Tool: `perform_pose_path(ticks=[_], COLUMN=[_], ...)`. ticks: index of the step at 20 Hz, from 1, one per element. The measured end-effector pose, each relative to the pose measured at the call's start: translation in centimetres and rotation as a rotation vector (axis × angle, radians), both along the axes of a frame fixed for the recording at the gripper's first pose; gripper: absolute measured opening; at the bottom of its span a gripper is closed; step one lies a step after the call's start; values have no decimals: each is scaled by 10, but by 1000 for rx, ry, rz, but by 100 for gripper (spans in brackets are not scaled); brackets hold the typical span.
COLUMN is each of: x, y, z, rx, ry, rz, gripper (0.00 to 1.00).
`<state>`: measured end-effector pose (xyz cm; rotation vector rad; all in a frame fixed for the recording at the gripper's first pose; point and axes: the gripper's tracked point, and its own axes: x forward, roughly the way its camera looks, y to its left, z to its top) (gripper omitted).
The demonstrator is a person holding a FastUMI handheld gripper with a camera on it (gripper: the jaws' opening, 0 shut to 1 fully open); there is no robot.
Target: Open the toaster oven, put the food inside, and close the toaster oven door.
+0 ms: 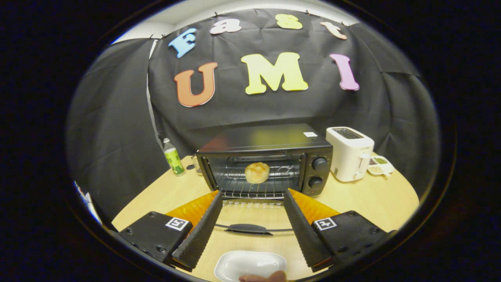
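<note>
My gripper [252, 196] was wide apart, holding nothing, its two ribbed fingers [199, 231] splayed either side of the dropped-down glass door [250, 215] of the toaster oven [270, 156]. Fingers seemed to hover over the door, not touching it, though I couldn't tell for sure. Door lay flat and open, with a dark curved handle [247, 228] between the fingers. Oven was a boxy black metal thing with two round knobs [319, 172] on its right side and a wire rack [254, 184] inside. A round, golden bun [256, 172] sat on the rack, beyond the fingertips. Nearer than the handle, a white shallow dish [250, 264] lay on the pale wooden tabletop [372, 199], with a fingertip [262, 277] at its near rim. Right of the oven stood a white toaster [349, 152], with a small white dish [379, 164] just beyond it. Left of the oven stood a green-labelled plastic bottle [173, 156].
</note>
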<state>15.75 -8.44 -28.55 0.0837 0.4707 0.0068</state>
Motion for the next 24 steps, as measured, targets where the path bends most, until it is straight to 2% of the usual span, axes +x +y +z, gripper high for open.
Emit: perform_pose_path(ticks=[5,9,14,24], x=[-45,-62,-55,-25], y=[1,2,3,20], z=[-15,-76,-127,-166], rx=[-34,4,18,-35], ry=[-1,134,264,393], rz=[-6,-30,-57,-23], gripper=[100,100,100,100])
